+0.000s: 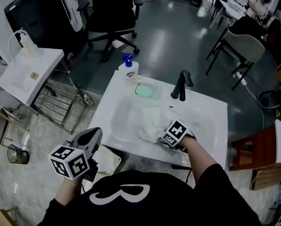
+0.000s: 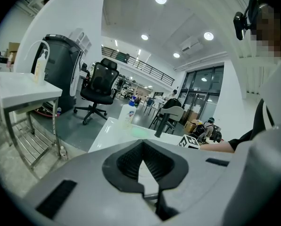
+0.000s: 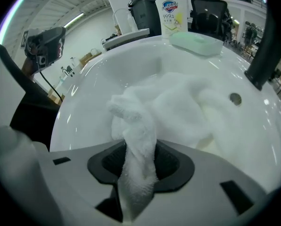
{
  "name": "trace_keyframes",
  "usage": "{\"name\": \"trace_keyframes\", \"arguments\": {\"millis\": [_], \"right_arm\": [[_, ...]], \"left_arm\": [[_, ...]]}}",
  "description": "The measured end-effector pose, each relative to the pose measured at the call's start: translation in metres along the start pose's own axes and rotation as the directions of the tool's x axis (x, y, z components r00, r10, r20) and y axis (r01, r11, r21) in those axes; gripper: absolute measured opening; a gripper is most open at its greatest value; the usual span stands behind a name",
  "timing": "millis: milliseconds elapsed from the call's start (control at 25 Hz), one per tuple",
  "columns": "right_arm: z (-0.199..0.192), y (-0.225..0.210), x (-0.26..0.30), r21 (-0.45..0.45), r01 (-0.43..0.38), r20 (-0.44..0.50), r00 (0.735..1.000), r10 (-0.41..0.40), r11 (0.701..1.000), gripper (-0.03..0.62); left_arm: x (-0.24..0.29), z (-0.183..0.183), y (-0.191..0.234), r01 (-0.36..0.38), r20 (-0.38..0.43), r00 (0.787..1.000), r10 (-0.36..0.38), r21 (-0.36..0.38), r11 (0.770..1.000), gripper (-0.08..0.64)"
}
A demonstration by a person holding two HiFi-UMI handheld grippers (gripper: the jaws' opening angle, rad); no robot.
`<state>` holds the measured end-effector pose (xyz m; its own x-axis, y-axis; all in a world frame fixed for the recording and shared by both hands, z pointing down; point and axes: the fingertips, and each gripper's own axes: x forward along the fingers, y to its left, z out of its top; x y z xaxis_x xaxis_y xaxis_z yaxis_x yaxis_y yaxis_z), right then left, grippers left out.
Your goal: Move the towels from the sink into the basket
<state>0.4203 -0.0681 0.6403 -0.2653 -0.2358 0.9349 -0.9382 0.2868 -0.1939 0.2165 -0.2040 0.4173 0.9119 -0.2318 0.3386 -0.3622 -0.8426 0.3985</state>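
White towel [image 1: 150,121], heaped toward the front edge of the sink [image 1: 211,109] basin, one fold pinched tight between the jaws of the right gripper [image 3: 139,160] (pointing steeply down); left gripper [image 1: 94,134], jaws together and empty, off the sink's front left corner by the basket [image 1: 110,160].

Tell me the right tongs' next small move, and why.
Probably lift straight up. The right tongs are pinched on a fold of the white terry towel, while most of it lies heaped in the white ceramic sink basin, so raising should pull it clear of the rim.
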Motion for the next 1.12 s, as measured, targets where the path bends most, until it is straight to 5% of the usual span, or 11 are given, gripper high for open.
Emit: {"name": "trace_keyframes", "arguments": {"millis": [480, 760, 1120], "right_arm": [[0.047, 0.022, -0.083, 0.036, 0.093, 0.226, 0.969, -0.099, 0.995, 0.141], [0.089, 0.059, -0.147, 0.040, 0.159, 0.362, 0.918, -0.163, 0.986, 0.138], [0.157, 0.156, -0.199, -0.065, 0.171, 0.537, 0.836, -0.110, 0.983, 0.135]], "left_arm": [[-0.034, 0.008, 0.002, 0.009, 0.001, 1.000, -0.009, -0.008, 1.000, 0.005], [-0.082, 0.012, 0.014, -0.008, 0.005, 1.000, 0.008, -0.036, 0.999, 0.005], [-0.137, 0.004, 0.027, -0.019, 0.030, 0.999, 0.021, -0.066, 0.998, 0.005]]}}
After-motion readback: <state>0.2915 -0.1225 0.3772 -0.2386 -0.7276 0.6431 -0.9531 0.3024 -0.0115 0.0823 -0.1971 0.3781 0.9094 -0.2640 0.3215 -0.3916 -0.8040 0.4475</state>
